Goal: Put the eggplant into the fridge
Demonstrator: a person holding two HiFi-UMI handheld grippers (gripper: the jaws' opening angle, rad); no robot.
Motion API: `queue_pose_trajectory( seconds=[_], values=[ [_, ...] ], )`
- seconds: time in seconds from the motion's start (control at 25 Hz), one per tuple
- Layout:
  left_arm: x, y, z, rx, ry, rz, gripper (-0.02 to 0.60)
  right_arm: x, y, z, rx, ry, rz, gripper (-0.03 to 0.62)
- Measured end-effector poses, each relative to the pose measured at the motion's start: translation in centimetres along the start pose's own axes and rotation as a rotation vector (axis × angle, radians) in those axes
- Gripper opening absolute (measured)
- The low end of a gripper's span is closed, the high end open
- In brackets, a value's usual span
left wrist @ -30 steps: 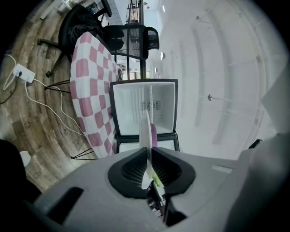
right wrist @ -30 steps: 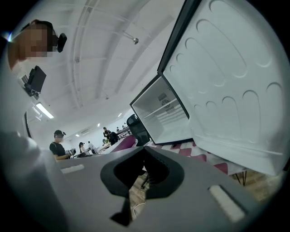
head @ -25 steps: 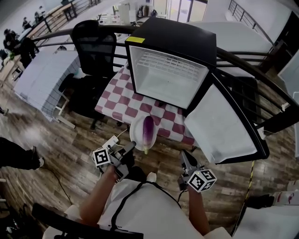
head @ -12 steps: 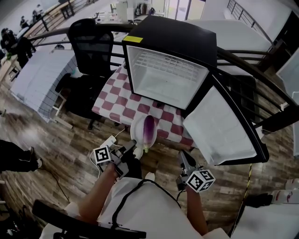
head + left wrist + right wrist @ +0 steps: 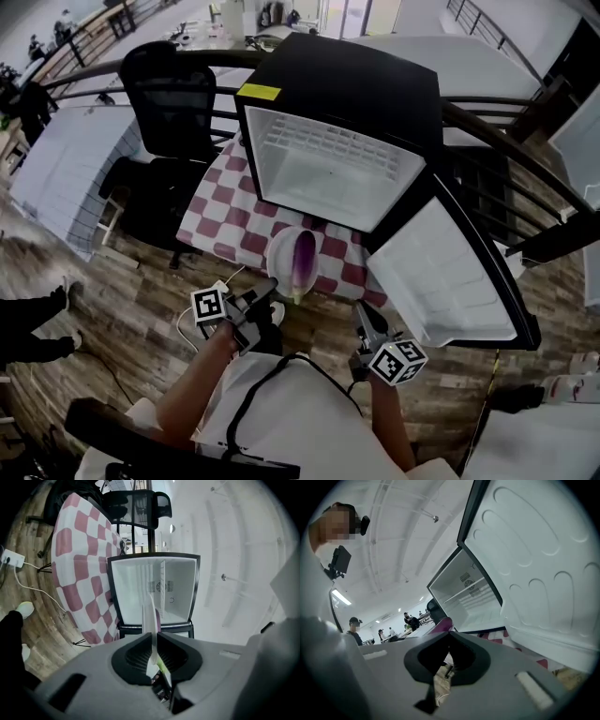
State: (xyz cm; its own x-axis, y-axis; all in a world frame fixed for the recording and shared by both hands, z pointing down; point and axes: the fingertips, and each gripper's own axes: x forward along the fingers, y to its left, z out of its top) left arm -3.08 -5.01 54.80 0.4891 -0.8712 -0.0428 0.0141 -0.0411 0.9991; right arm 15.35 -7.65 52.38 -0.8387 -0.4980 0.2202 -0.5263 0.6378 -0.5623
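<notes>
Now left gripper [image 5: 271, 284] clamps the plate [image 5: 280, 255] bearing the eggplant [image 5: 303, 262] — right gripper [image 5: 362, 311] clenched.

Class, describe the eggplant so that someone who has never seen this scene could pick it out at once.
Find the black mini fridge standing open on the red-and-white checkered tablecloth. In front of its open compartment, the left claw holds a white plate by the rim. The eggplant lies on that plate: the only purple, elongated thing there.
</notes>
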Motion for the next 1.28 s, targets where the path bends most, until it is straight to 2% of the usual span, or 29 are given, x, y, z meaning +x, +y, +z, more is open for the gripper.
queue_pose_trajectory(
  seconds=[0.52,0.92,1.28],
  values=[
    [6.1,1.7,8.5,-0.021,0.105,0.019,0.040,10.0,-0.6,4.7,-0.021,-0.004,-0.022,0.006],
    [8.8,1.8,13.8,-0.033,0.191,0.011,0.040,14.8,-1.3,5.8,0.003,-0.018,-0.109,0.006],
    [9.6,1.6,17.7,-0.027,0.257,-0.009,0.040,19.6,0.2,6.7,-0.001,-0.030,-0.118,0.006]
  ],
)
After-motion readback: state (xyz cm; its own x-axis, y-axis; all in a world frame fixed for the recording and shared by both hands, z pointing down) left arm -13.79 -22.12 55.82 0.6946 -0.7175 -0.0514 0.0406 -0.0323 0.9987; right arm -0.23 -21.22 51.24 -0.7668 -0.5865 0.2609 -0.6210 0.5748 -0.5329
